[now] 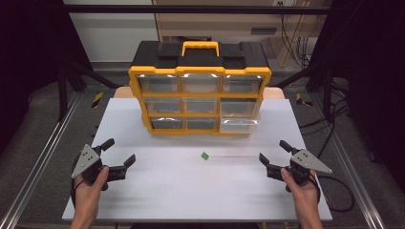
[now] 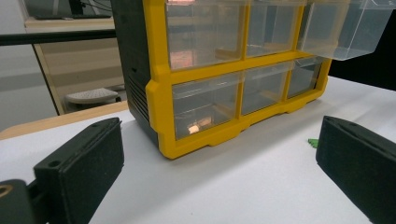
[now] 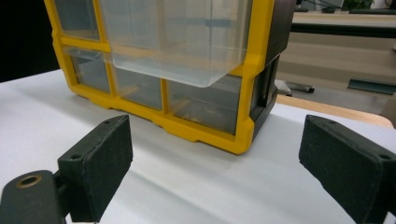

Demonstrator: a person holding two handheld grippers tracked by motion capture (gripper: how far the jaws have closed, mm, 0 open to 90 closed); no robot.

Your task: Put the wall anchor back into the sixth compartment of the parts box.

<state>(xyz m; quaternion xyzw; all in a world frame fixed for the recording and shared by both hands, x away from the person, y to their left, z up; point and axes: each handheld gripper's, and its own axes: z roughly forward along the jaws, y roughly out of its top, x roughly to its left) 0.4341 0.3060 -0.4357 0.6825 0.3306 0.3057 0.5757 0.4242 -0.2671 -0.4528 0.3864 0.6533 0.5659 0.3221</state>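
Both grippers, left gripper [image 1: 119,151] and right gripper [image 1: 273,151], jaws apart, before unlabelled yellow organizer [image 1: 200,86].

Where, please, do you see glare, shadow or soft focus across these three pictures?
High view: white glare streaks run along the top drawer fronts of the yellow organizer, and the small green piece looks soft. Left gripper view: an orange reflection glows in the lower left drawer, and the cabinet casts a shadow on the white table. Right gripper view: the near black jaws look slightly soft, and the background is blurred.
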